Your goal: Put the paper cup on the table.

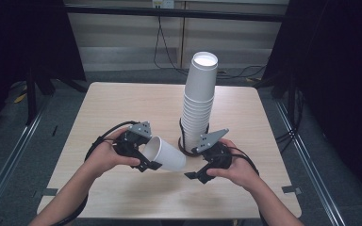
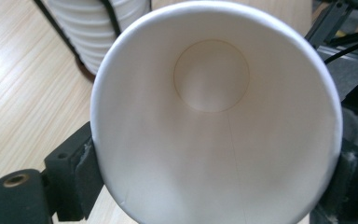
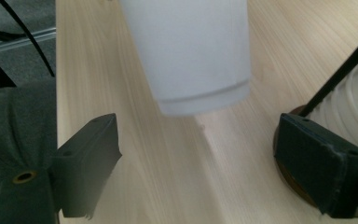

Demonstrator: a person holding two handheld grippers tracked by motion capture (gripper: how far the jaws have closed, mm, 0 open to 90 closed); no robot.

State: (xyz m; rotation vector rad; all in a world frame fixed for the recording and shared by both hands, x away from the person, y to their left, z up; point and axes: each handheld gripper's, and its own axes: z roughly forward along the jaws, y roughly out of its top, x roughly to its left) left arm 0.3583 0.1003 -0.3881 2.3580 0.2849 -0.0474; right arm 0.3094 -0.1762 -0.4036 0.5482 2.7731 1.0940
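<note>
A tall stack of white paper cups [image 1: 199,104] stands in a holder with black rods and a round brown base [image 3: 292,179] in the middle of the table; its ribbed rims [image 2: 98,32] rise at the top left of the left gripper view. My left gripper [image 1: 146,152] is shut on the rim of a single white paper cup [image 1: 167,153], which it holds on its side above the table with the bottom towards the stack. That cup's inside [image 2: 214,116] faces the left gripper's camera. My right gripper [image 3: 205,154] is open just in front of the stack, and the single cup's bottom [image 3: 191,56] hangs beyond its jaws.
The light wooden table [image 1: 122,103] has bare surface on all sides of the stack. Metal rails run along the floor on both sides, and cables [image 1: 162,47] hang behind the far edge. The right gripper [image 1: 196,163] sits close beside the holder's base.
</note>
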